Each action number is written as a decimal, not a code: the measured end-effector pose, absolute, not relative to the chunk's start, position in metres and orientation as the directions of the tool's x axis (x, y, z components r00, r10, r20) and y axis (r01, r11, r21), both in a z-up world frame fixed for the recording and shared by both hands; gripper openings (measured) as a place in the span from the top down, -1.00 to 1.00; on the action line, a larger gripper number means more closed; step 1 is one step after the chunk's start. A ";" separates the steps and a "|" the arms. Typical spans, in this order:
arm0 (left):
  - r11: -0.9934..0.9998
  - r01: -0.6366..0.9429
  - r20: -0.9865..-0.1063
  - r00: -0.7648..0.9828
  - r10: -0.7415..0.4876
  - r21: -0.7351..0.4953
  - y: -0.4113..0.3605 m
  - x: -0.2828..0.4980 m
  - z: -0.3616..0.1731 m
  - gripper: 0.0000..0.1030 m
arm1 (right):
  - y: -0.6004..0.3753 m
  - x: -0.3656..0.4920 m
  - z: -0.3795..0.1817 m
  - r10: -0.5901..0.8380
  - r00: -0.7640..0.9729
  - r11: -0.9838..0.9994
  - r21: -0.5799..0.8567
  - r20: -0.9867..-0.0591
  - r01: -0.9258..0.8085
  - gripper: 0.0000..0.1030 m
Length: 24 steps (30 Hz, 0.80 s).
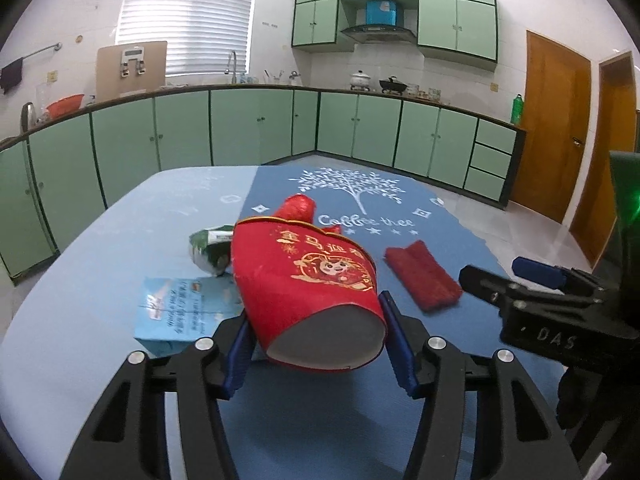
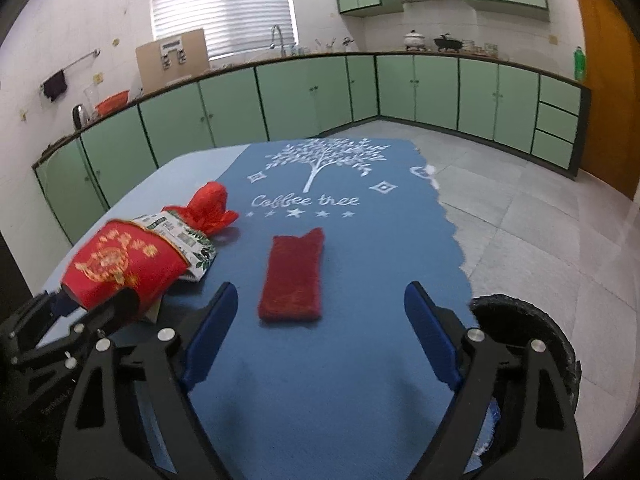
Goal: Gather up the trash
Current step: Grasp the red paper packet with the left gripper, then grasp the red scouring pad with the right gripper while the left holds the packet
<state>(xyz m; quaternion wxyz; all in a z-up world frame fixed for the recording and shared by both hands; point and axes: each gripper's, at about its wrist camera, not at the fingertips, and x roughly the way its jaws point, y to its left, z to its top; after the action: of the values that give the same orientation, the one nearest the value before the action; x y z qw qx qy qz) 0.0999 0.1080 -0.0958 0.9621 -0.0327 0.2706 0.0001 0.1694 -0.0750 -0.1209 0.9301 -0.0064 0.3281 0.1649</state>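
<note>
My left gripper is shut on a red paper cup with gold print and holds it on its side above the table; the cup also shows in the right wrist view. Behind it lie a crumpled green-white wrapper, a light blue carton and a crumpled red wrapper. A folded red cloth lies on the blue mat ahead of my right gripper, which is open and empty. A black bin stands on the floor at the table's right edge.
The table has a blue mat with a white tree print. Green kitchen cabinets line the far walls. Orange doors stand at the right. The tiled floor lies beyond the table's right edge.
</note>
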 end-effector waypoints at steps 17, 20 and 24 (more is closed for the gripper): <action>0.997 -0.021 -0.545 0.838 -0.023 -0.074 0.116 0.116 -0.101 -0.09 | -0.046 0.194 -0.138 0.284 0.648 0.945 0.092 -0.706 -0.315 -0.29; 0.997 -0.024 -0.548 0.836 -0.023 -0.077 0.117 0.122 -0.102 -0.07 | -0.045 0.197 -0.142 0.278 0.629 0.945 0.092 -0.725 -0.313 -0.23; 0.996 -0.023 -0.545 0.838 -0.026 -0.083 0.117 0.124 -0.103 -0.06 | -0.046 0.202 -0.145 0.281 0.612 0.946 0.105 -0.739 -0.307 -0.01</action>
<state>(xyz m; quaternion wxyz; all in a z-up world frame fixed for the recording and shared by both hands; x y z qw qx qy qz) 0.1236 0.1166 -0.1028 0.9577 -0.0429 0.2845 -0.0008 0.2016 -0.0463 -0.1450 0.8977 -0.0164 0.4087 0.1638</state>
